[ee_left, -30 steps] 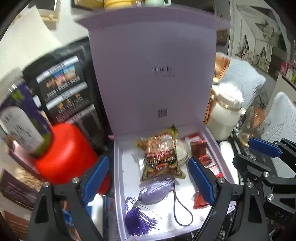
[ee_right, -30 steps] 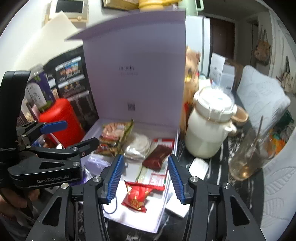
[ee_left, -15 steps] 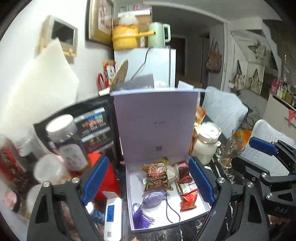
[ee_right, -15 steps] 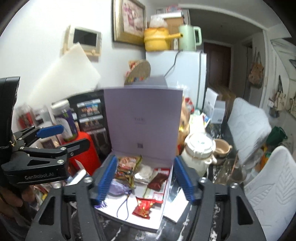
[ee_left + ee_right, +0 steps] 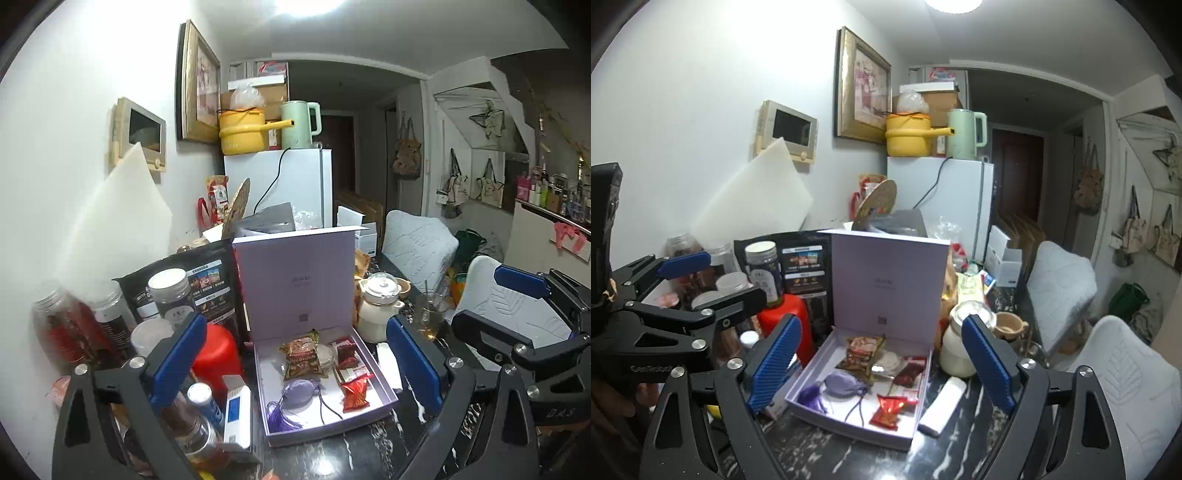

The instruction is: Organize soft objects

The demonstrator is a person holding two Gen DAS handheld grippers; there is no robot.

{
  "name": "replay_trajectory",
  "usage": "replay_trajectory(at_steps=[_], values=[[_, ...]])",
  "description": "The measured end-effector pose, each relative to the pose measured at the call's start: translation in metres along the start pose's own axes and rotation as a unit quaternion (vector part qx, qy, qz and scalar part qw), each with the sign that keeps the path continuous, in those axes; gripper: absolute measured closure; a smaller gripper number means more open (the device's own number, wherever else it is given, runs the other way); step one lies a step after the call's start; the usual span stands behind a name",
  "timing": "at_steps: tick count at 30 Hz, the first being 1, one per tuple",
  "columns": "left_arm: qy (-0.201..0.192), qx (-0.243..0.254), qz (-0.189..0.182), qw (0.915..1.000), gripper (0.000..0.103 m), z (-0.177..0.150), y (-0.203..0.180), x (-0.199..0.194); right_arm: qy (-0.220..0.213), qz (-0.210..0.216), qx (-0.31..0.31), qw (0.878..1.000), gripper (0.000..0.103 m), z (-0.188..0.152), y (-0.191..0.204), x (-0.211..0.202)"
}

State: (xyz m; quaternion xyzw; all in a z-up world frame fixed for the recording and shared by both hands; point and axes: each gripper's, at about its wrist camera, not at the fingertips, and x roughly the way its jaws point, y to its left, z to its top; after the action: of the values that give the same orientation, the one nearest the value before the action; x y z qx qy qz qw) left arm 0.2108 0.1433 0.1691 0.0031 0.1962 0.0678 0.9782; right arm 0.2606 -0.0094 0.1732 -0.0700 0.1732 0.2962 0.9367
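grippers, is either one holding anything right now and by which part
Nothing is held. The left gripper and right gripper both stand open and empty; their jaws have just been opening. The purple pouch and snack packets lie loose in the box.

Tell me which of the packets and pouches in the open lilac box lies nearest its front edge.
The small red foil snack packet in the lilac box. It lies closest to the front wall, on the right side; the purple tasselled fabric pouch and the other snack packets lie further back.
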Motion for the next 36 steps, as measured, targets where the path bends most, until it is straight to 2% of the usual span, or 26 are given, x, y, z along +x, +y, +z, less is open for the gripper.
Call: replay_trajectory(at_steps=[6,14,25,30,36], values=[[-0.005,-0.003,-0.003,1.0,0.004,-0.018,-0.002,-0.03,-0.005,-0.022,0.008,1.0,0.012,-0.016,0.011,-0.034],[0.022,-0.017,-0.015,0.9995,0.004,-0.062,-0.006,-0.054,0.02,-0.041,0.027,0.999,0.012,-0.055,0.024,-0.061],[0.074,-0.01,-0.006,0.9972,0.004,-0.125,-0.018,-0.055,0.076,-0.049,0.049,0.995,0.012,-0.124,0.035,-0.067],[0.083,-0.011,-0.003,0.9964,0.004,-0.137,-0.021,-0.053,0.091,-0.053,0.055,0.993,0.012,-0.142,0.034,-0.064],[0.087,-0.02,-0.005,0.996,0.004,-0.141,-0.022,-0.049,0.091,-0.054,0.053,0.993,0.012,-0.148,0.033,-0.067]])
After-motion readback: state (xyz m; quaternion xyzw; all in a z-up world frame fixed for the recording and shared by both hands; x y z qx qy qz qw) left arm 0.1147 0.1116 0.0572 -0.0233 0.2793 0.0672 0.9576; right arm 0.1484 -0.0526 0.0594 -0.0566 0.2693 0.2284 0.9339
